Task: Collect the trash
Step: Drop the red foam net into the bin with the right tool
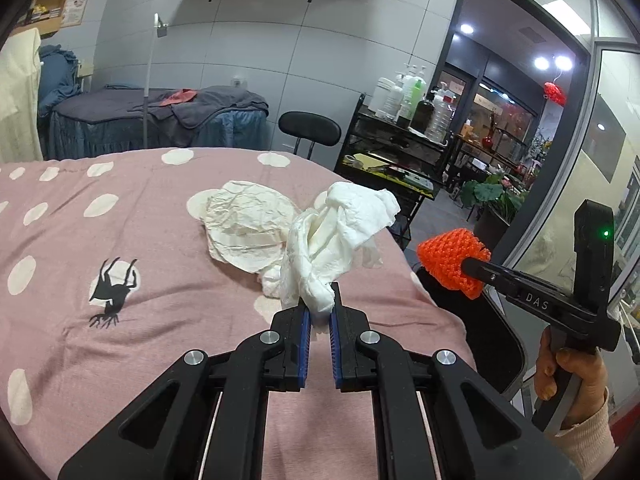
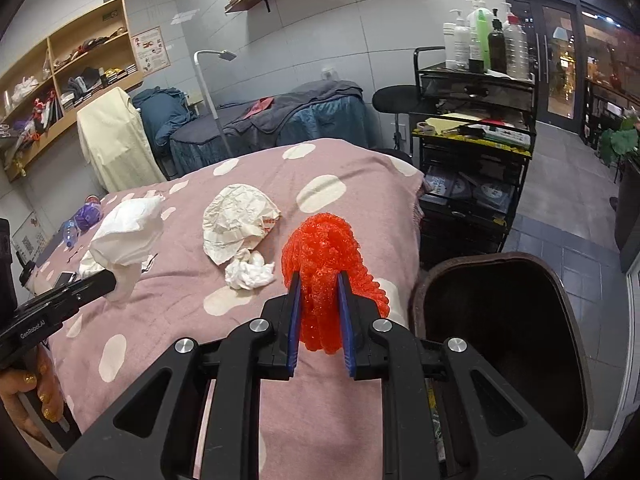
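Note:
My left gripper point(image 1: 319, 300) is shut on a crumpled white tissue point(image 1: 340, 236) and holds it above the pink spotted bedspread point(image 1: 140, 220). That tissue point(image 2: 128, 232) and the left gripper point(image 2: 114, 276) also show at the left of the right wrist view. My right gripper point(image 2: 318, 284) is shut on an orange foam net point(image 2: 326, 264), near the bed's right edge; the net point(image 1: 454, 260) appears at the right in the left wrist view. A crumpled paper wrapper point(image 2: 236, 224) and a small tissue wad point(image 2: 250, 272) lie on the bed. A dark bin point(image 2: 504, 344) stands open on the floor beside the bed.
A black trolley point(image 2: 476, 148) with bottles stands beyond the bin, a black stool point(image 2: 394, 98) next to it. A second bed with grey and blue covers point(image 2: 280, 120) lies behind. A phone point(image 2: 66, 278) and purple items point(image 2: 86, 216) rest at the bed's far left.

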Demonstrator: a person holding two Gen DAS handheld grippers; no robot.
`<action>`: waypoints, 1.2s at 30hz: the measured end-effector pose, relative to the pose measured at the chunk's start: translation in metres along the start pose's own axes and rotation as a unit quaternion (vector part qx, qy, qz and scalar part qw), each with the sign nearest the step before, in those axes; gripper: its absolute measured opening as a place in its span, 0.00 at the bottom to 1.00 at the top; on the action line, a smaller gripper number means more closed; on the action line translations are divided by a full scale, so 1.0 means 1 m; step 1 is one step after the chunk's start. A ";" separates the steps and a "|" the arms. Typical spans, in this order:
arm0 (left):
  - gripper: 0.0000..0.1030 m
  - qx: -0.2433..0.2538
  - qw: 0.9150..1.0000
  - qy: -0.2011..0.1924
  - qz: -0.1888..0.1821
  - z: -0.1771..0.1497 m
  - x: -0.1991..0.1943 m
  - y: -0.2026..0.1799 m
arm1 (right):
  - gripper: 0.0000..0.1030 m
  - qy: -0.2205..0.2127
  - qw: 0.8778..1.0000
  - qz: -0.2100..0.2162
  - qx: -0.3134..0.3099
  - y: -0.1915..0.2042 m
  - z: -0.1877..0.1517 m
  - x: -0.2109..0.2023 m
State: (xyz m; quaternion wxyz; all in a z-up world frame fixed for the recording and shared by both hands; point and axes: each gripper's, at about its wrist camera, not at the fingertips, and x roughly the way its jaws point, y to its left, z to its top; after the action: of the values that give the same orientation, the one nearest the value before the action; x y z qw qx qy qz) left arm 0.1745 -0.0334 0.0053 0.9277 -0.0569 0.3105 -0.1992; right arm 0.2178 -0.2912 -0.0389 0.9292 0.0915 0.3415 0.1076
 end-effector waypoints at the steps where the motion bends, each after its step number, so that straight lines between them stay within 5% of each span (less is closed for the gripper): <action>1: 0.08 0.002 1.000 0.001 -0.006 0.000 0.002 -0.005 | 0.17 -0.002 1.000 -0.007 0.006 -0.007 -0.003 -0.004; 19: 0.08 0.031 0.997 0.015 -0.072 -0.005 0.027 -0.075 | 0.17 0.011 0.988 -0.128 0.088 -0.105 -0.048 -0.030; 32: 0.08 0.050 0.994 0.036 -0.094 -0.011 0.041 -0.105 | 0.18 0.073 0.976 -0.159 0.132 -0.144 -0.085 0.000; 34: 0.08 0.051 0.993 0.039 -0.096 -0.012 0.043 -0.108 | 0.24 0.085 0.974 -0.156 0.142 -0.150 -0.092 0.007; 36: 0.08 0.053 0.993 0.042 -0.098 -0.012 0.045 -0.111 | 0.48 0.091 0.972 -0.158 0.150 -0.153 -0.097 0.012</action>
State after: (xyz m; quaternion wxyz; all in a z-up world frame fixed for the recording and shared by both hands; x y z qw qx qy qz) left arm 0.1626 -0.1523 -0.0038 0.8917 -0.0296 0.3309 -0.3073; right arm 0.1842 -0.4254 -0.1566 0.8751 0.1646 0.4470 -0.0849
